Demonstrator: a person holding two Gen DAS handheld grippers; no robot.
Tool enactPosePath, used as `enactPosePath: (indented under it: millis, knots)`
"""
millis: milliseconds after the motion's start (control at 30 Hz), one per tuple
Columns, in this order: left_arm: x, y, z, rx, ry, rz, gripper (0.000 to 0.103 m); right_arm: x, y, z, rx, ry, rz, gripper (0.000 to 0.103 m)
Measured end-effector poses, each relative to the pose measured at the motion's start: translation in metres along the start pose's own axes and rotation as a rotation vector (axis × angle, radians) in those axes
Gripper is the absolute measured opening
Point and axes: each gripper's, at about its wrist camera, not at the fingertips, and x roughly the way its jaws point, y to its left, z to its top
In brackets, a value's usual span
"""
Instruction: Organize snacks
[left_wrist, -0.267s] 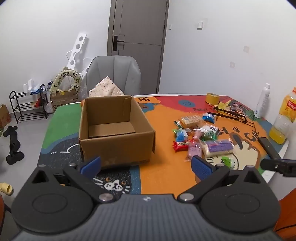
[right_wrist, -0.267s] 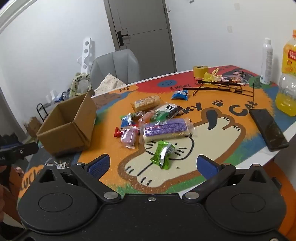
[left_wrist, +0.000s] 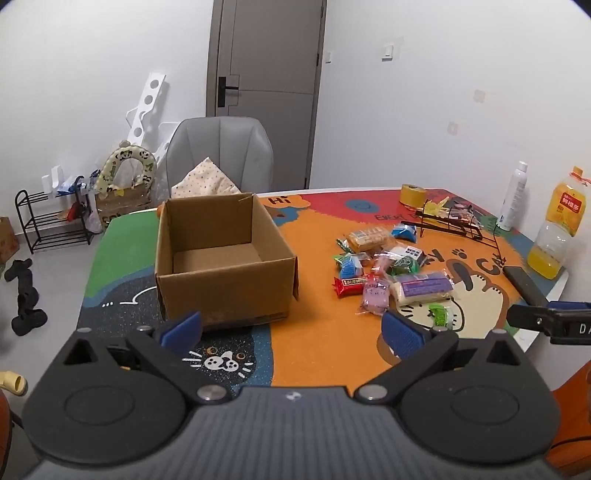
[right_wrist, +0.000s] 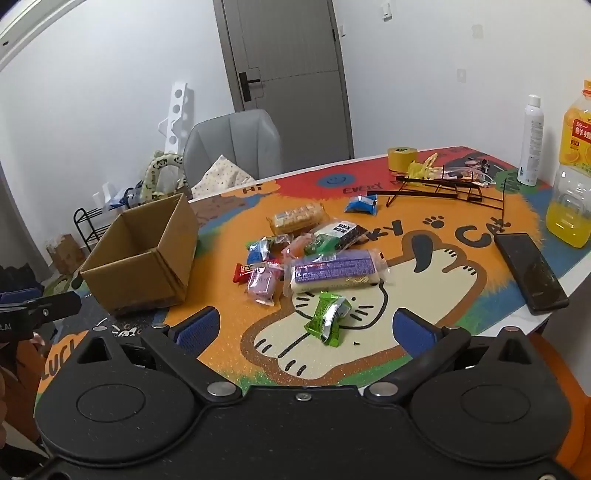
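An empty brown cardboard box (left_wrist: 221, 266) (right_wrist: 147, 258) stands open on the colourful cat mat. To its right lies a heap of wrapped snacks (left_wrist: 388, 273) (right_wrist: 314, 254): a long purple-and-white pack (right_wrist: 336, 273), a pink pack (right_wrist: 262, 286), a red bar (right_wrist: 245, 271), a biscuit pack (right_wrist: 297, 218), a blue pack (right_wrist: 361, 204). A green packet (right_wrist: 328, 319) lies nearest me. My left gripper (left_wrist: 291, 328) hangs open before the box, holding nothing. Just short of the green packet my right gripper (right_wrist: 306, 326) is open too and holds nothing.
A black phone (right_wrist: 530, 271) lies near the right table edge. An orange juice bottle (right_wrist: 574, 173), a white spray bottle (right_wrist: 530, 142), a yellow tape roll (right_wrist: 402, 158) and a black wire rack (right_wrist: 443, 188) stand at the back right. A grey chair (left_wrist: 219, 151) sits behind the table.
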Motion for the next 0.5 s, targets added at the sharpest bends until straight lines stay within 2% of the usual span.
enactPosePath:
  millis: [133,500]
  knots:
    - [0.0006,0.0095,0.0021,-0.013,0.036,-0.02,0.103,0.0049,-0.0046,0.0019,0.016,0.016,-0.006,0.103]
    - [-0.0001,0.0106,0.0025,-0.011,0.042,-0.025,0.103,0.0016,-0.0075,0.0023,0.045,0.001,-0.03,0.103]
